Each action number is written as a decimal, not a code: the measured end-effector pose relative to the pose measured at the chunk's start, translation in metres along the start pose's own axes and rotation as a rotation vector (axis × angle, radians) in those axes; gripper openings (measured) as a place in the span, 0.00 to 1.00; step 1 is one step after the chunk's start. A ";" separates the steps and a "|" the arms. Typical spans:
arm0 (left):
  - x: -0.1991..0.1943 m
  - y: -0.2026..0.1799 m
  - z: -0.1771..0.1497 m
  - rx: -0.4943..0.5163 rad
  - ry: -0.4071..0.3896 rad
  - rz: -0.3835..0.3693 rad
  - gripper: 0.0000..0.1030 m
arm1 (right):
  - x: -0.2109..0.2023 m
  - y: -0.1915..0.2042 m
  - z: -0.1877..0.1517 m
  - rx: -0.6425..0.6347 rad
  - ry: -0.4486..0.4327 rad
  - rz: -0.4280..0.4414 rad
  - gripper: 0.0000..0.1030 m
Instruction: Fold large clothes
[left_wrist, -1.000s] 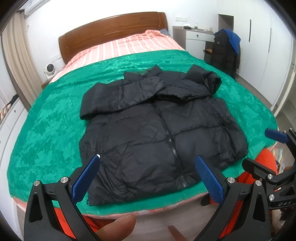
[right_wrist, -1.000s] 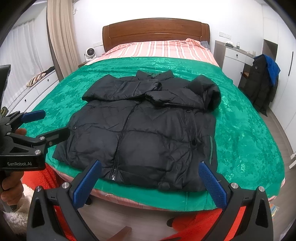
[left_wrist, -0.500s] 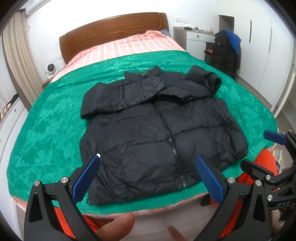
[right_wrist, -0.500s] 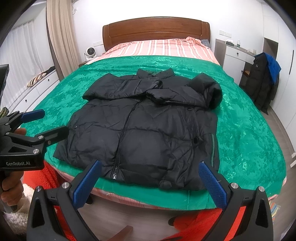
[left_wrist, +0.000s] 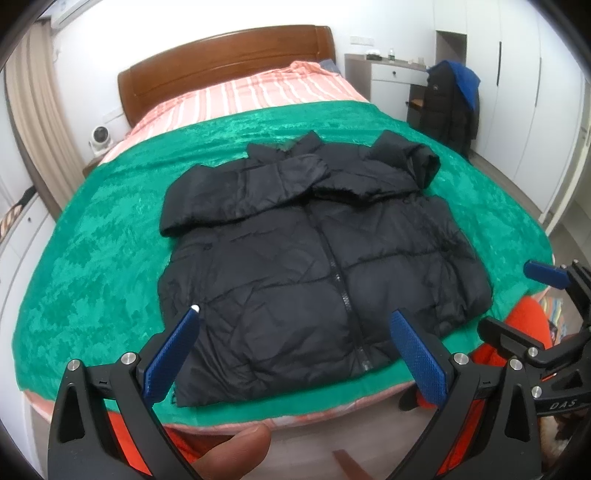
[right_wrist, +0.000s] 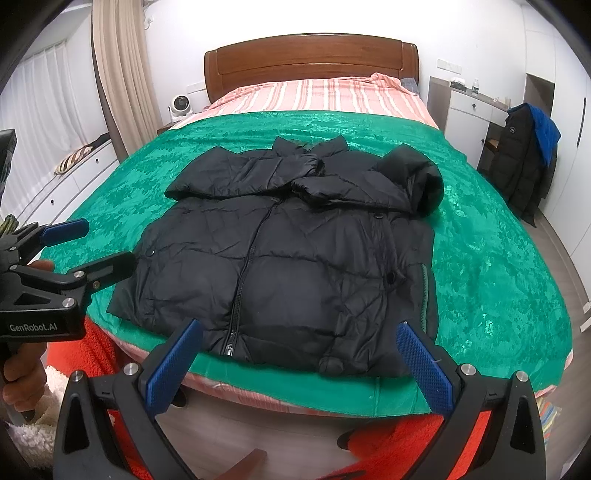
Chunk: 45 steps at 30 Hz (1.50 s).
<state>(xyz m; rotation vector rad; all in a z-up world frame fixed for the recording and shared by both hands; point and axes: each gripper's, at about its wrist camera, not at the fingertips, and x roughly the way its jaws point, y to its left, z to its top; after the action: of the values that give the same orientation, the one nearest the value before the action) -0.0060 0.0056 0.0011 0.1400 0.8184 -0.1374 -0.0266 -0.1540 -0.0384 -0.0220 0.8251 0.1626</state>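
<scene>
A black puffer jacket (left_wrist: 317, 254) lies flat on the green blanket (left_wrist: 96, 266), zipped, both sleeves folded across the chest, hood at the far right. It also shows in the right wrist view (right_wrist: 295, 254). My left gripper (left_wrist: 295, 314) is open and empty, held off the bed's foot above the jacket's hem. My right gripper (right_wrist: 295, 328) is open and empty, also at the foot, facing the hem. Each gripper shows at the edge of the other's view: the right one (left_wrist: 517, 295), the left one (right_wrist: 99, 243).
The bed has a wooden headboard (right_wrist: 310, 59) and a striped sheet (right_wrist: 317, 96). A dark coat (right_wrist: 524, 162) hangs on a chair by the white desk at right. Drawers (right_wrist: 74, 177) run along the left wall. An orange garment (right_wrist: 399, 443) is below.
Both grippers have edged slightly forward toward the bed; the jacket sits a little lower and larger in view. Nothing was grasped and the jacket has not moved.
</scene>
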 end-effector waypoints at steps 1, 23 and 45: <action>0.001 0.000 0.000 0.000 0.001 0.000 1.00 | 0.000 0.000 0.000 0.001 0.001 0.000 1.00; 0.000 -0.001 -0.001 0.003 0.005 -0.006 1.00 | 0.001 0.000 -0.002 0.007 0.007 0.001 1.00; 0.004 -0.003 -0.003 0.003 0.018 -0.014 1.00 | 0.005 -0.001 -0.004 0.013 0.019 0.004 1.00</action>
<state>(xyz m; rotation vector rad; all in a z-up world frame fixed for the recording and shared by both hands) -0.0054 0.0033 -0.0041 0.1383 0.8373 -0.1507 -0.0261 -0.1545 -0.0452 -0.0094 0.8452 0.1612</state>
